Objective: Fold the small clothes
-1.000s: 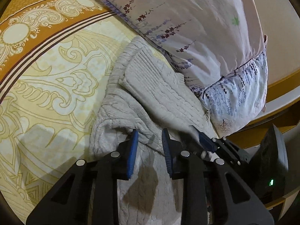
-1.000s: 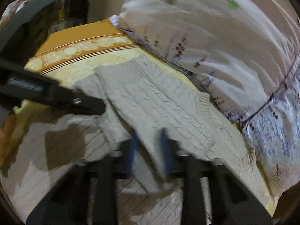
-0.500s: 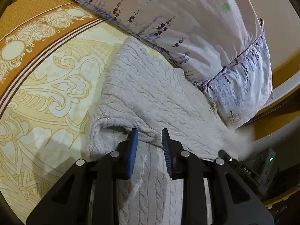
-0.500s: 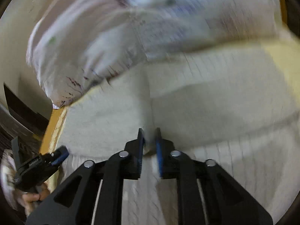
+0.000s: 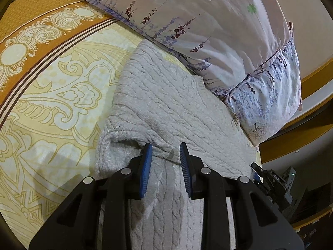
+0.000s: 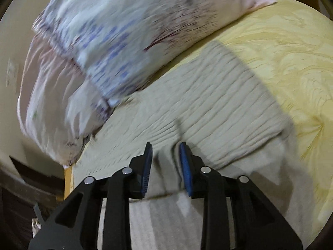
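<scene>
A bed with a yellow, scroll-patterned bedspread (image 5: 52, 95) fills the left wrist view. A pale grey cable-knit sweater (image 5: 166, 108) lies folded on it, its long axis running away from the camera. Its far edge is against a floral cotton pillow (image 5: 208, 31). The left gripper (image 5: 165, 162) stands parted, the folded knit edge between its pads, unpinched.

The right wrist view is blurred. The right gripper (image 6: 165, 162) has just been opening, a raised knit ridge loose between its pads.

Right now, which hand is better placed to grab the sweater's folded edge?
Left, I'd judge: the left gripper has its jaws open astride the folded edge of the sweater, lined up to close on it.
</scene>
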Available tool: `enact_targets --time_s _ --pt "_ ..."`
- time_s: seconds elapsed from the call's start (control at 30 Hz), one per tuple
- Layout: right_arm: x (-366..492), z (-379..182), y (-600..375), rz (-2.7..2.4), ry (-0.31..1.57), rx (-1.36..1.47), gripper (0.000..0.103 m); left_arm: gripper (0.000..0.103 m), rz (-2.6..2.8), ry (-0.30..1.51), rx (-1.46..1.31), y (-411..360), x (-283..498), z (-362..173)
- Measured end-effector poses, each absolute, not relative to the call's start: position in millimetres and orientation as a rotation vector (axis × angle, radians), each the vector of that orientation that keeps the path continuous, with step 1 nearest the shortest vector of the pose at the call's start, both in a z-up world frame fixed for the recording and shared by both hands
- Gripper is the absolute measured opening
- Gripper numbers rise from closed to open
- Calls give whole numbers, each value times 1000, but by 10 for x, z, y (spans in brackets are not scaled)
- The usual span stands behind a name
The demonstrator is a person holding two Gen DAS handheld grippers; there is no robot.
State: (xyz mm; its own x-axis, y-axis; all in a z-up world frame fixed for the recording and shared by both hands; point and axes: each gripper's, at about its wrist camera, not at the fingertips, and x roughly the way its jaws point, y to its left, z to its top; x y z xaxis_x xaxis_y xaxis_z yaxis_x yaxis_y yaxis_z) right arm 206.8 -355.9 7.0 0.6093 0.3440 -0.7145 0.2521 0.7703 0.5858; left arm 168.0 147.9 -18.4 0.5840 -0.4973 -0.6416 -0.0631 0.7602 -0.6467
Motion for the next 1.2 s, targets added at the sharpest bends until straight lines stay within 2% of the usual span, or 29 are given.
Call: enact_targets --time_s 0.07,0.2,0.27,0.33,0.43,0.6,0.7,0.73,0.8,1.2 --pt "2146 96 -3520 62 953 654 6 31 -277 928 -676 1471 1686 -177" --pt "2176 403 -3364 128 879 533 4 41 -285 927 -656 1425 1693 -142" --pt "2186 578 -3295 133 829 485 4 52 -296 926 -647 1389 1690 -112" --pt "2198 747 -3321 119 763 455 4 58 -315 922 -648 1369 1673 -79" --pt "2281 786 -3418 12 756 366 4 59 -361 884 -644 1367 1602 -9" --pt "2497 339 -3575 -67 937 356 4 59 -364 855 -619 1475 1452 38" --pt "2456 286 -3652 -52 952 389 10 59 -365 853 -621 1583 1355 29" --pt "2436 299 -3678 -41 955 410 18 58 -372 850 -621 1618 1316 32" --pt "2296 364 -3794 -11 950 465 50 58 -381 844 -619 1685 1231 45" --pt "1003 382 -4304 37 955 560 51 58 -423 836 -602 1878 700 -23"
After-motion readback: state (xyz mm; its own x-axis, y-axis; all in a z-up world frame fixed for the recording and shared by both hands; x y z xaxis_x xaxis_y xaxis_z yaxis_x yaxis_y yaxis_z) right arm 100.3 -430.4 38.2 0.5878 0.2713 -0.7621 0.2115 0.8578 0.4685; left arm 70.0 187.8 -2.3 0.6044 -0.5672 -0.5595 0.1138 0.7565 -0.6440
